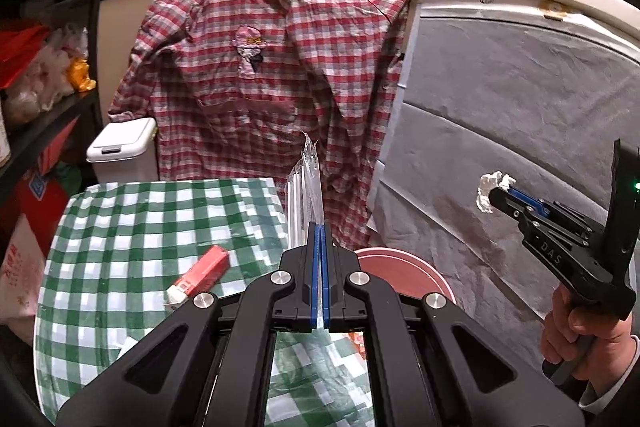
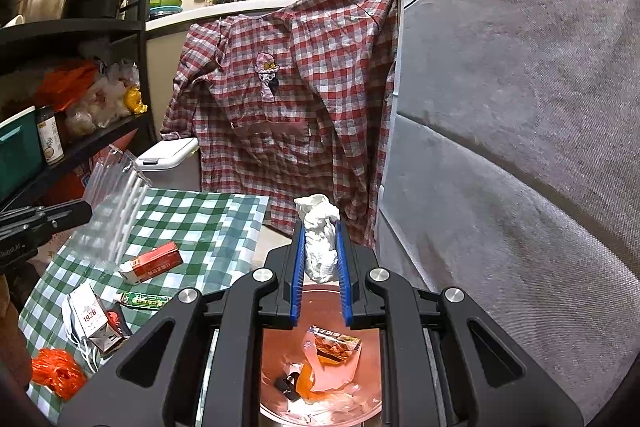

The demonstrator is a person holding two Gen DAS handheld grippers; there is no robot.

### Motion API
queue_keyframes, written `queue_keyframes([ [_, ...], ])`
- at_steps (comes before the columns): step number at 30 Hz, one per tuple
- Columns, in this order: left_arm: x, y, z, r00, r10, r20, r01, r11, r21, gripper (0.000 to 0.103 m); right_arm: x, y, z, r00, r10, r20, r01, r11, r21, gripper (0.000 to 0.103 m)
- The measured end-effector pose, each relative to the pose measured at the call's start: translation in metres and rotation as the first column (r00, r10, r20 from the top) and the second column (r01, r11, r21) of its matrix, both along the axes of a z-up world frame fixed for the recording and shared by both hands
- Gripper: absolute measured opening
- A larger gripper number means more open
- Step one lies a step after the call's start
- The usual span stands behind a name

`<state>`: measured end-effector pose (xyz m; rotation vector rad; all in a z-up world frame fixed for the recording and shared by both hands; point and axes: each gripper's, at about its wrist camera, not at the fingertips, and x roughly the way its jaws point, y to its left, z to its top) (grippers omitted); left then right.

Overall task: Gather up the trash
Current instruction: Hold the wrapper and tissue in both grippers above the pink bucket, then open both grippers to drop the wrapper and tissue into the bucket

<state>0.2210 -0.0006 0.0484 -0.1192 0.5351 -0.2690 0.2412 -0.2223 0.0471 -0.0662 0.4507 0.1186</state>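
Left tongs [image 1: 320,227] are closed flat on a clear plastic sleeve [image 1: 306,183] that stands upright between the blue pads, above the bench's [image 1: 120,211] right edge. Right tongs [image 2: 320,227] are narrow, gripping a crumpled white tissue [image 2: 318,239]; in the left view the same tongs [image 1: 494,193] hold the tissue [image 1: 490,189] well to the right, with a hand [image 1: 576,323] on the handle. The red bin [image 2: 360,311] lies directly under the right tongs. It contains a printed food packet [image 2: 334,341], an orange scrap [image 2: 308,381], a small dark piece [image 2: 286,385] and clear film. Its rim [image 1: 400,263] shows just beside the bench. On the green-checked bench lie a red carton [image 2: 154,261], a green wrapper [image 2: 144,299], a white packet marked 1926 [image 2: 90,319] and an orange bag [image 2: 56,375]. A white lidded bin [image 1: 120,151] stands behind the bench, beside a hanging checked shirt [image 1: 272,79].
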Motion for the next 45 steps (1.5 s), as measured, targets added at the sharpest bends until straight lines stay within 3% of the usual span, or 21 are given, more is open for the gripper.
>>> queue_keyframes([
  [26,0.026,-0.058,-0.022,0.990,-0.130,-0.050,0.131,0.991,0.012,0.001,0.020,-0.020,-0.013,0.999,-0.041,-0.036,0.041,0.999,0.000,0.015],
  [39,0.050,-0.088,-0.044,0.979,-0.162,-0.120,0.165,0.986,0.015,0.001,0.037,-0.027,-0.021,0.996,-0.047,-0.072,0.049,0.999,0.019,0.016],
  [45,0.058,-0.094,-0.050,0.975,-0.168,-0.148,0.171,0.985,0.009,0.003,0.047,-0.027,-0.028,0.994,-0.051,-0.098,0.053,0.999,0.012,0.021],
])
